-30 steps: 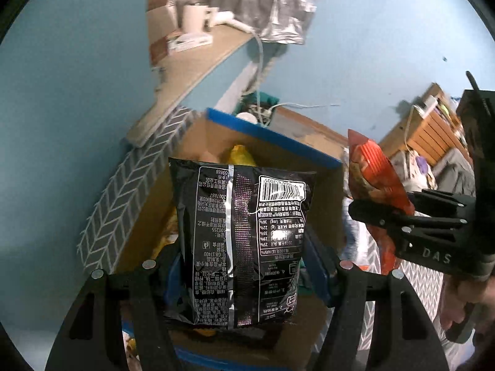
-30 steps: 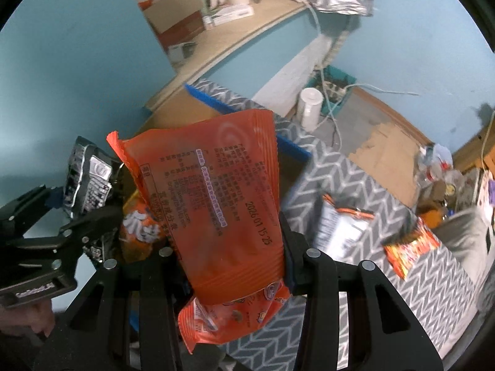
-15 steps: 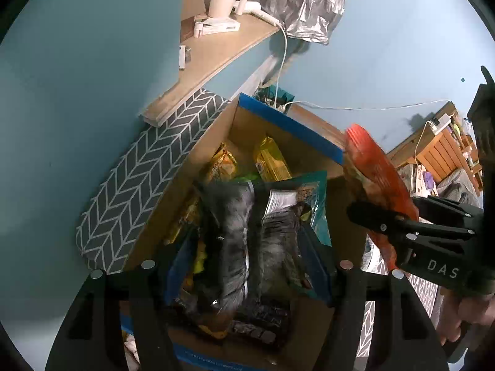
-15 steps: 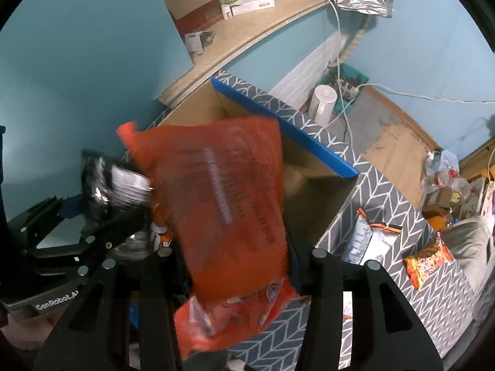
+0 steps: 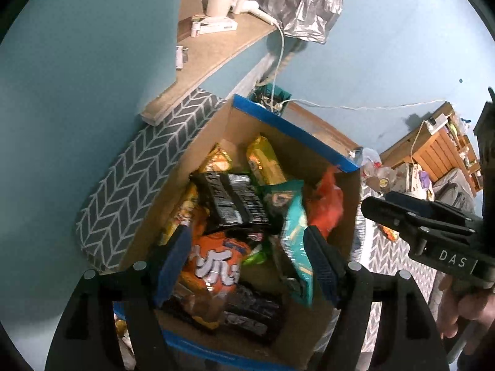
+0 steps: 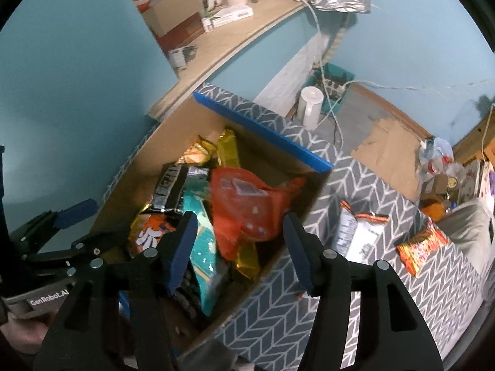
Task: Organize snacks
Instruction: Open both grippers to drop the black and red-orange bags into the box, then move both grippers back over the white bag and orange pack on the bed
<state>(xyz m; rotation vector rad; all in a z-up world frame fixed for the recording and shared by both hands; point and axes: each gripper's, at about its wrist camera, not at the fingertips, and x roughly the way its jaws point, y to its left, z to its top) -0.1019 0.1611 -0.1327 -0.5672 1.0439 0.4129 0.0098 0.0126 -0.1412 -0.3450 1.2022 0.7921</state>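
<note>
Both bags dropped into the box; both jaws spread and empty.

The left gripper (image 5: 247,266) and right gripper (image 6: 238,244) hang over the cardboard box (image 5: 216,133), jaws opening with nothing between them. The black bag (image 5: 232,201) held a second ago by the left jaws now lies flat on the pile beyond and below them, and the orange bag (image 6: 244,207) released by the right jaws has tumbled in crumpled just ahead of its fingertips, beside a teal packet (image 6: 204,247). That puts two more snacks away; the white-and-orange packet (image 6: 355,232) and red packet (image 6: 420,247) lie outside, right of the right jaws, likely next.
</note>
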